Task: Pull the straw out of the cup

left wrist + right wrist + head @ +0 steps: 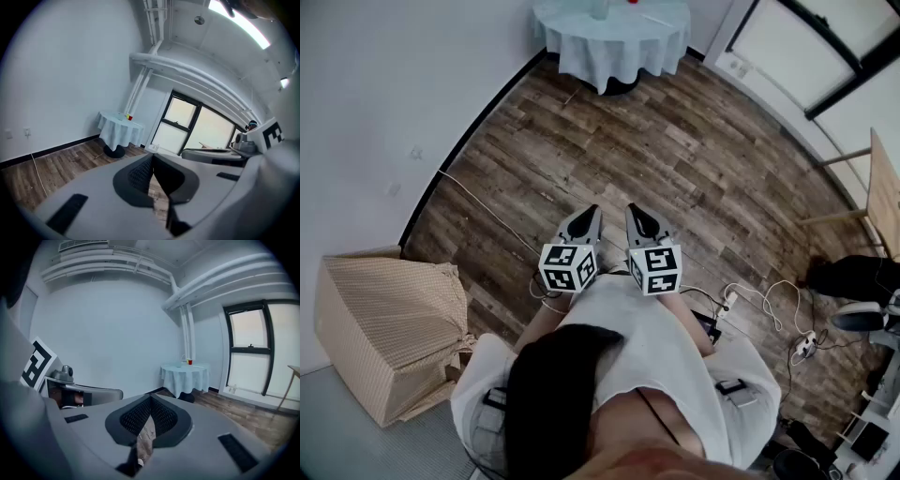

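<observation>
A round table with a pale cloth [609, 42] stands far off across the wood floor, also in the left gripper view [119, 131] and the right gripper view [185, 376]. A small red cup [130, 117] [190, 362] sits on it; a straw is too small to make out. Both grippers are held side by side in front of the person's body, well short of the table. My left gripper [592, 210] [153, 159] is shut with nothing between its tips. My right gripper [633, 208] [150, 398] is shut and empty too.
A box under a checked cloth [389, 333] stands at the left by the wall. Cables and a power strip [769, 300] lie on the floor at the right. A wooden furniture piece [881, 192] stands at the right edge. Large windows [248, 348] line the right wall.
</observation>
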Tool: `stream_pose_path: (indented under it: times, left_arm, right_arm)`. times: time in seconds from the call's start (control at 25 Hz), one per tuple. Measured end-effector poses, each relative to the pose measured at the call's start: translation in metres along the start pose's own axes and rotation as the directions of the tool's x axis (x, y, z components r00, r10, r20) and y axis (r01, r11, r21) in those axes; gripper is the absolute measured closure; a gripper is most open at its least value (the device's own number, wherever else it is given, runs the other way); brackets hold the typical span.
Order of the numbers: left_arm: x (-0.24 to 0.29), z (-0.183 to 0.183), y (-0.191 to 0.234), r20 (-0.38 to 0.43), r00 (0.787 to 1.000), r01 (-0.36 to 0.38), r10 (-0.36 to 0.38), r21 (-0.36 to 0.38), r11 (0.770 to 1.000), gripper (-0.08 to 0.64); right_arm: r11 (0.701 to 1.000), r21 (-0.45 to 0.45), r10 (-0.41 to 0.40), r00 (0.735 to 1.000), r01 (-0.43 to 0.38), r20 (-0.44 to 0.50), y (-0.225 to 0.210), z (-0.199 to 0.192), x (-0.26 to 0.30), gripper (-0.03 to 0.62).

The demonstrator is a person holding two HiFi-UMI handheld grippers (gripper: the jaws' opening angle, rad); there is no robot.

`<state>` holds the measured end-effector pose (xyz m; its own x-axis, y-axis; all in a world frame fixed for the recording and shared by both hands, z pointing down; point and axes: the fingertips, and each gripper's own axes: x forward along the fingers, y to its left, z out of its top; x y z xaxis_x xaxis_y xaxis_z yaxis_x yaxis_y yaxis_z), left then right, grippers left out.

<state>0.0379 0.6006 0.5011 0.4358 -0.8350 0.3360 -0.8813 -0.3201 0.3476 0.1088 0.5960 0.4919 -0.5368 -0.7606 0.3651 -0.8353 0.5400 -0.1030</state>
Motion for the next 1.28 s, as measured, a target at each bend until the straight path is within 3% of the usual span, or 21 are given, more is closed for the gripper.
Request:
stream_pose_path:
  times: [0.16,0.36,0.88,1.08,1.28]
  left_arm:
    - [-0.001,-0.006,-0.006,-0.004,1.0,-0.002,0.002,0.08,0.997,0.552]
    - [0.003,-0.006,-0.009,0.0,1.0,0.005,-0.005,0.052,0.999,0.552]
    - [0.033,-0.009,0.002,-0.055,0.996,0.069,-0.068,0.013,0.998,0.552]
    - [0.059,-0.001,0.014,-0.064,0.993,0.098,-0.097,0.005,0.995,0.552]
    - [0.092,0.02,0.035,-0.079,0.992,0.103,-0.101,0.013,0.995,0.552]
  right_arm:
    - [1.0,-0.012,0.003,1.0,-0.003,-0.009,0.005,-0.006,0.0,0.56]
    - [1.0,-0.001,0.007,0.999,-0.007,-0.034,0.001,-0.013,0.0,0.56]
    - [0.991,0.073,0.118,0.99,-0.112,-0.08,0.009,-0.023,0.029,0.557]
    - [0.999,-0.019,0.04,0.995,-0.041,-0.087,-0.006,-0.014,0.05,0.557]
    - [0.997,-0.052,0.057,0.995,-0.061,-0.083,-0.016,0.005,0.085,0.557]
